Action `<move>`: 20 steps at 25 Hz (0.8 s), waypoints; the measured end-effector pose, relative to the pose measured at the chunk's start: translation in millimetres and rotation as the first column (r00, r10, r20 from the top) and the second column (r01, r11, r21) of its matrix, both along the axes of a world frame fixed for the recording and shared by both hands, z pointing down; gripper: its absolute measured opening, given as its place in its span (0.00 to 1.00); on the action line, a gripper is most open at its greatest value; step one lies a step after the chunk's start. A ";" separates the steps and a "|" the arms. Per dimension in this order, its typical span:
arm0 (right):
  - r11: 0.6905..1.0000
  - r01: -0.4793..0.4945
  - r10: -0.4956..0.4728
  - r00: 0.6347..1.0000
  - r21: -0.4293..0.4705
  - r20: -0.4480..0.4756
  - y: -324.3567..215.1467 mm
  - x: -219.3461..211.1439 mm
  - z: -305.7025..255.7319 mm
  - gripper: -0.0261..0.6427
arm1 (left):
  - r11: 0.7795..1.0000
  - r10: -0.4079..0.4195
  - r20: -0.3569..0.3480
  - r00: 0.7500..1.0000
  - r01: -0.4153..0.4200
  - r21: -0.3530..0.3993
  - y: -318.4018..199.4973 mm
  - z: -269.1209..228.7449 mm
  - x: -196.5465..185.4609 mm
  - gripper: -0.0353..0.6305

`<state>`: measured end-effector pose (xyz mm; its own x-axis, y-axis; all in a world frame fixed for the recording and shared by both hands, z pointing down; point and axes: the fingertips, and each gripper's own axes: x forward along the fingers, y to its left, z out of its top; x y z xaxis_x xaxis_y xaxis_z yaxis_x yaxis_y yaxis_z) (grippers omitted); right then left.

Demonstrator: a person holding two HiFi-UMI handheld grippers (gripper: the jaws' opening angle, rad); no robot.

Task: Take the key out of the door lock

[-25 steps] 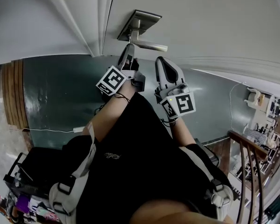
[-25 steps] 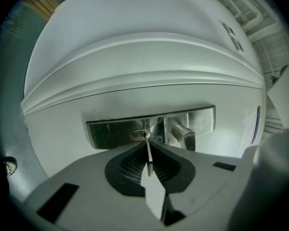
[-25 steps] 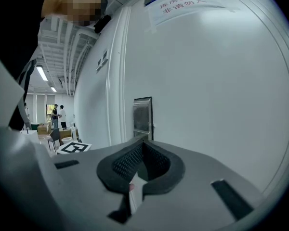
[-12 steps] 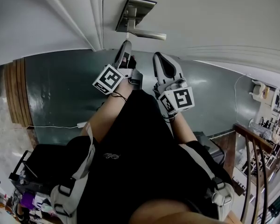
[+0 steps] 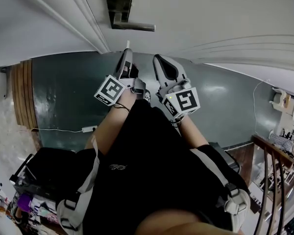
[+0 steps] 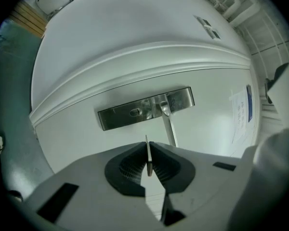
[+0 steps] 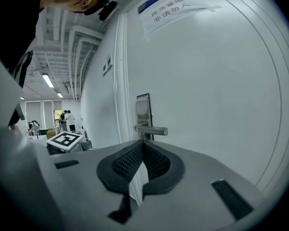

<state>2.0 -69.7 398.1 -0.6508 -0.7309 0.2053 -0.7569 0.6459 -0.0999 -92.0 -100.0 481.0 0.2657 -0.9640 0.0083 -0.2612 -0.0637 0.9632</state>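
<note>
1. Key (image 6: 148,157): I judge it already free of the lock. It stands edge-on as a thin metal blade pinched between the pads of my left gripper (image 6: 148,147), its tip poking just past the jaw tips and clear of the door (image 6: 135,52).
2. That left gripper is clenched on the key's flat sides. From the head view it (image 5: 126,54) sits below the lock plate (image 5: 118,5) near the door's frame-side edge, apart from the plate. The key (image 5: 128,44) shows there only as a pale sliver.
3. The keyhole (image 6: 135,112) in the lock plate (image 6: 115,118) looks empty. It sits beside the root of the lever handle (image 6: 169,129).
4. My right gripper (image 7: 142,147) is closed on nothing, its pads meeting at the tips. It points at the door just beside the left one (image 5: 159,61), below the lever handle (image 7: 151,130).
5. To finish the step well, I'd hold the squeeze steady. The blade is thin and gripped only on its faces, so a slackened grip could let it pivot or slip down between the pads.
6. I'd draw back in line with the keyhole, not sideways, so the protruding tip doesn't rake the plate or catch the handle.
7. I'd keep the right gripper off the door and clear of the left one's path.
</note>
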 end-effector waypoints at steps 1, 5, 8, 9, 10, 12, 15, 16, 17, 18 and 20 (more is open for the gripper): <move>1.000 0.005 -0.005 1.000 -0.002 0.002 3.4 6.1 2.2 0.05 | 1.000 -0.006 0.003 1.000 0.006 -0.003 5.1 1.4 5.4 0.11; 1.000 0.016 -0.016 1.000 -0.002 0.007 18.3 32.2 5.8 0.05 | 1.000 -0.020 0.021 1.000 0.020 -0.011 24.8 3.1 26.6 0.11; 1.000 0.020 -0.019 1.000 -0.007 0.012 28.7 52.2 7.8 0.05 | 1.000 -0.021 0.062 0.998 0.021 -0.001 38.6 -0.2 42.1 0.11; 1.000 0.023 -0.023 1.000 -0.009 0.012 31.8 58.3 9.3 0.05 | 1.000 -0.021 0.087 0.996 0.021 0.004 42.6 -0.9 46.2 0.11; 1.000 0.026 -0.026 1.000 -0.009 0.011 34.7 64.5 10.8 0.05 | 1.000 -0.022 0.117 0.993 0.021 0.007 46.3 -1.1 50.0 0.11; 0.999 0.033 -0.033 0.999 -0.008 0.006 39.7 76.8 14.7 0.05 | 1.000 -0.018 0.182 0.983 0.017 0.010 53.0 -0.8 58.3 0.11; 0.999 0.037 -0.037 0.999 -0.006 -0.007 47.9 92.8 22.5 0.05 | 1.000 0.000 0.274 0.962 -0.004 0.015 64.3 -1.2 72.4 0.11; 0.999 0.039 -0.039 0.999 -0.006 -0.009 50.7 97.2 24.3 0.05 | 1.000 0.006 0.307 0.952 -0.011 0.016 68.8 -1.6 76.6 0.11; 0.999 0.040 -0.040 0.999 -0.007 -0.009 53.0 101.2 25.6 0.05 | 1.000 0.010 0.341 0.940 -0.018 0.018 72.9 -2.4 80.4 0.11; 0.999 0.041 -0.041 0.999 -0.007 -0.007 54.7 104.6 26.6 0.05 | 1.000 0.014 0.377 0.926 -0.024 0.020 76.6 -3.4 84.0 0.11; 0.999 0.046 -0.046 0.999 -0.004 -0.002 56.6 109.0 28.0 0.05 | 0.999 0.021 0.452 0.892 -0.038 0.029 82.1 -6.3 90.4 0.11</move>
